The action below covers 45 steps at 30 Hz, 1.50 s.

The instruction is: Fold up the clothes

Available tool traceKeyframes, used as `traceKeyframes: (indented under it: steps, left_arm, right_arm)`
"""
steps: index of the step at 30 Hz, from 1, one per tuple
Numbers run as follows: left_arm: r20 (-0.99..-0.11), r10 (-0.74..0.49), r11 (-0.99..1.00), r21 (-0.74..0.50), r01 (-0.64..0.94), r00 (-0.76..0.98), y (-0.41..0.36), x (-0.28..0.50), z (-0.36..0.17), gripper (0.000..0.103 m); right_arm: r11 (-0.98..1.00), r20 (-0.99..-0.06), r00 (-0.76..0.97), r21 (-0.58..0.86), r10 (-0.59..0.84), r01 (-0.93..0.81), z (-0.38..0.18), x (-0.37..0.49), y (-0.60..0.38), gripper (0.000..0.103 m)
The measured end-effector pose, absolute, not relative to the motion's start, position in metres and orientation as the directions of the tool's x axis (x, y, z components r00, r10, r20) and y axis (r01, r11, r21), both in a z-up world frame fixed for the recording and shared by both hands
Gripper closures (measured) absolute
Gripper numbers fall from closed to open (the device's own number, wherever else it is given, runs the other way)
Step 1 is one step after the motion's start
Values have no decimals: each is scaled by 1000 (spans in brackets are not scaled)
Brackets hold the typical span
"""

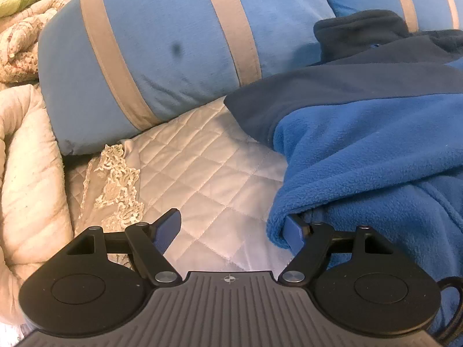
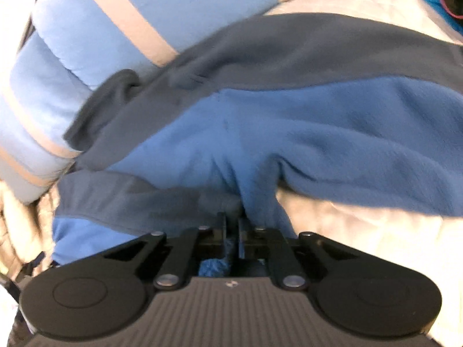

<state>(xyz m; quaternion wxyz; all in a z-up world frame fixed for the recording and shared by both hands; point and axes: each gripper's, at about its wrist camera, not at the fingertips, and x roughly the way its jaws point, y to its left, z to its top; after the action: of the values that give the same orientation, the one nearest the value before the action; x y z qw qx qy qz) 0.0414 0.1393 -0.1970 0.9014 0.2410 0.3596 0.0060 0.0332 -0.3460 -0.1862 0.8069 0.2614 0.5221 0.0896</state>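
A: What lies under everything?

B: A bed with a pale quilted bedspread (image 1: 220,173), diamond-stitched. Left of the fleece jacket (image 1: 376,159) a lace-trimmed fold (image 1: 115,185) lies on it, with a cream padded quilt (image 1: 29,173) bunched at the bed's left side.

A: And beyond the jacket?

B: Blue pillows with beige stripes (image 1: 162,57) lean there, the jacket's navy collar resting against them. Farther left, past the pillows, sits a heap of floral bedding (image 1: 23,46).

A: Any free room?

B: Bare bedspread shows left of the jacket, up to the pillows.

A: The left gripper (image 1: 231,231)?

B: Spread wide, holding nothing; its right finger (image 1: 295,231) touches the jacket's blue edge, which drapes over the tip.

A: And the right gripper (image 2: 231,225)?

B: Clenched on a bunched fold of the jacket (image 2: 289,133), blue fleece pinched between the fingers, with the cloth fanning out beyond them. That view is blurred.
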Motion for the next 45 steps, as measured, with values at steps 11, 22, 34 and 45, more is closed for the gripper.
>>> traceKeyframes:
  steps: [11, 22, 34, 45]
  left_arm:
    - [-663, 153, 901, 399, 173, 733, 141, 35, -182, 28]
    - [-654, 54, 968, 218, 120, 754, 171, -7, -81, 28]
    - [-490, -52, 981, 137, 136, 870, 160, -28, 89, 26]
    - [-306, -204, 965, 97, 244, 930, 101, -40, 181, 21]
  right_arm:
    - [901, -804, 473, 432, 361, 45, -166, 22, -349, 25]
    - [970, -729, 641, 206, 240, -129, -65, -8, -350, 0]
    - [985, -545, 828, 167, 131, -46, 75, 0, -417, 0]
    - [967, -393, 919, 227, -20, 118, 157, -25, -503, 0]
